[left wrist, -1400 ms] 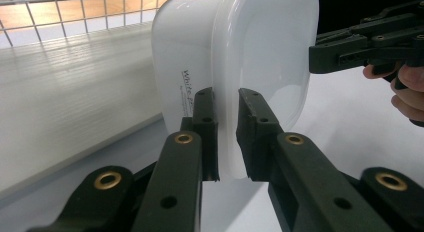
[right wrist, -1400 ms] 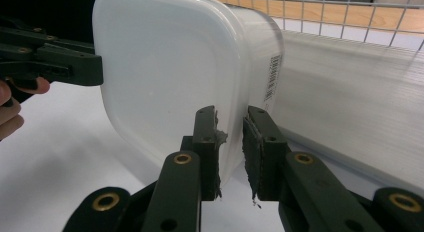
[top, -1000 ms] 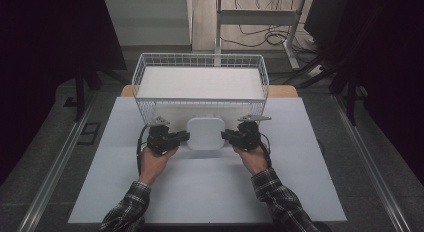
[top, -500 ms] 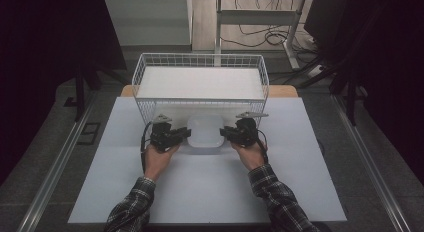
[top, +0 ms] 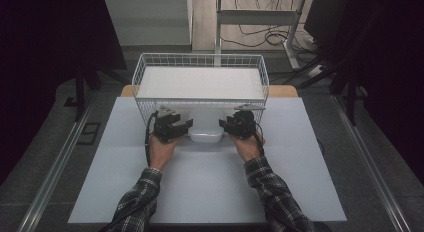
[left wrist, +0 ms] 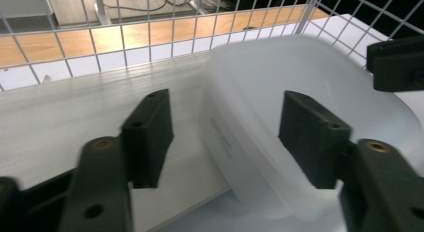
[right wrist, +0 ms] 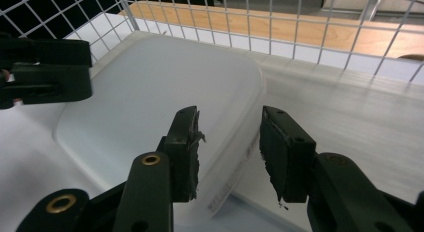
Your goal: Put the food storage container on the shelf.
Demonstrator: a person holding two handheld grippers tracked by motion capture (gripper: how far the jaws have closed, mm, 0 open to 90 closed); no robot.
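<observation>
A translucent white plastic lid (top: 205,128) stands tilted against the front of the white wire basket (top: 200,59). My left gripper (top: 183,126) is at its left edge and my right gripper (top: 226,124) at its right edge. In the left gripper view the jaws (left wrist: 227,137) stand wide apart around the lid's (left wrist: 300,82) rim, and the pads are clear of it. In the right gripper view the jaws (right wrist: 227,152) straddle the lid's (right wrist: 150,102) other rim with a gap on both sides. Both pairs of jaws have just been opening.
The basket holds a flat white panel (top: 200,82) and stands at the far end of a pale mat (top: 210,187) on the table. Its wire wall (left wrist: 150,22) rises close behind the lid. Chairs and cables lie beyond the table.
Both hands have pushed forward toward the basket with the lid. Both pairs of jaws have opened off its edges, the left wider.
</observation>
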